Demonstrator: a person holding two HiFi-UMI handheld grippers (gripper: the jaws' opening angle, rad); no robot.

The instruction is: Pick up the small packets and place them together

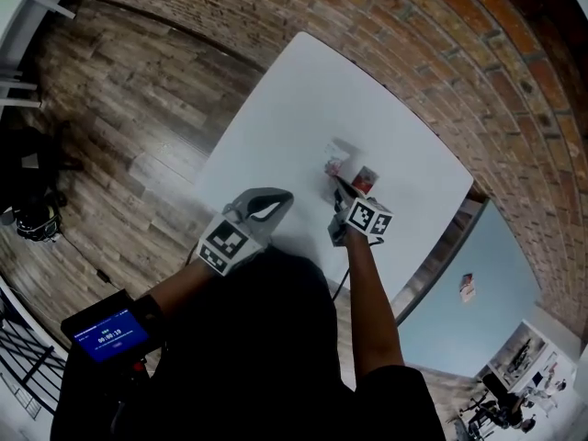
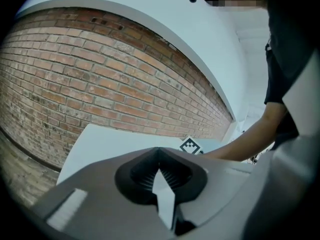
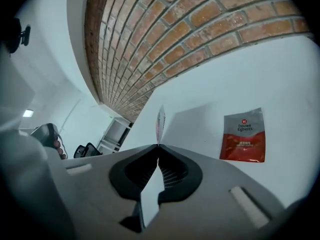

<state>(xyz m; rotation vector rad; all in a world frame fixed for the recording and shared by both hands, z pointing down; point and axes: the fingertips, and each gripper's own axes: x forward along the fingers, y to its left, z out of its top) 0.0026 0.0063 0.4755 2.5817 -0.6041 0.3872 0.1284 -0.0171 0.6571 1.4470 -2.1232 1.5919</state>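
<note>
The white surface stood against a brick wall over a wood floor. In its own view the left claw was closed, jaws tip to tip with nothing between them, aimed across the surface toward the wall. The right claw's marker cube showed at its 1 o'clock, and the person's forearm reached in from 3 o'clock. The right claw was also closed, clamped on the lower edge of a pale packet. That packet stood up edge-on from the jaw tips toward 12 o'clock, a thin pinkish-white sliver against the surface. Whether its far end touched the surface could not be told. A red packet lay flat on the surface at 3 o'clock of the pale one, label up, with bare surface between the two. In the head view both packets sat near the middle of the surface, the red one at about 4 o'clock of the pale one. The left claw was at 8 o'clock of them, well apart, over the surface's near edge. A small blue screen glowed on the left arm at 7 o'clock in that view.
</note>
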